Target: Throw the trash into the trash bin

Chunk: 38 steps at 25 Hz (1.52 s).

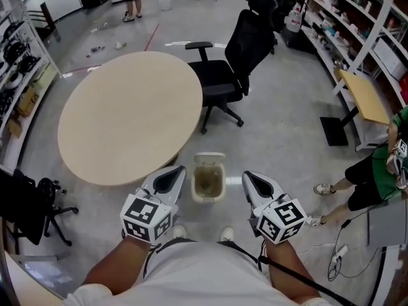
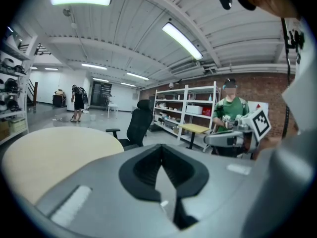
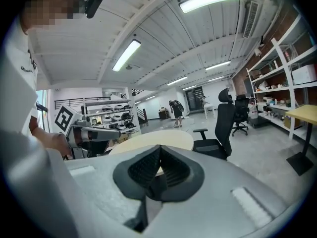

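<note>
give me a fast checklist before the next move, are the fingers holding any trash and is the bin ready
1. Left gripper carries trash: not ok. Its fingers are together with nothing between them.
2. Right gripper carries trash: not ok. Its fingers are together and it is empty.
3. Trash bin ready: ok. It stands on the floor between the two grippers with its top open.
4. Trash to fetch found: cannot tell. None shows on the round table, and the small bits on the far floor are too small to identify.
5. Office chair out of the way: ok. It stands beside the table, apart from the bin.
</note>
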Each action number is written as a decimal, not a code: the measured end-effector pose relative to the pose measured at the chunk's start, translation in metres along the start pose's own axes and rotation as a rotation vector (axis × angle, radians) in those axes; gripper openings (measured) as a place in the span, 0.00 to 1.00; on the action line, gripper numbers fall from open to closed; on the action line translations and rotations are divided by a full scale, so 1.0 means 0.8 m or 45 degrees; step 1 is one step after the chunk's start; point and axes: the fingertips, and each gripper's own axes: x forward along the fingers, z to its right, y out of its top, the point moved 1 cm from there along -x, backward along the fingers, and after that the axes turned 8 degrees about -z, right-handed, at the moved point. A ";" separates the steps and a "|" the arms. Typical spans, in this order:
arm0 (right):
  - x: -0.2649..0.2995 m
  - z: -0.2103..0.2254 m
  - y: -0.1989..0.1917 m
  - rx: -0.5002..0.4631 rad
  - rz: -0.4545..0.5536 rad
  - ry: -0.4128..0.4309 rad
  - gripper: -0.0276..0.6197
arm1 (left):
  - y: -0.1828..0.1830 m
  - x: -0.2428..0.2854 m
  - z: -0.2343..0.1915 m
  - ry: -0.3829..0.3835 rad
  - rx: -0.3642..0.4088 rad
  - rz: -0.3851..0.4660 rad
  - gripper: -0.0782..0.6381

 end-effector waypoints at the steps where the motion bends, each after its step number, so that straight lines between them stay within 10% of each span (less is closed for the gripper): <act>1: 0.002 -0.003 0.001 -0.006 -0.001 -0.003 0.05 | 0.000 -0.001 -0.003 -0.005 -0.003 0.001 0.12; 38: 0.008 0.002 0.009 -0.024 -0.007 -0.054 0.05 | 0.004 0.016 -0.001 -0.064 0.008 0.002 0.12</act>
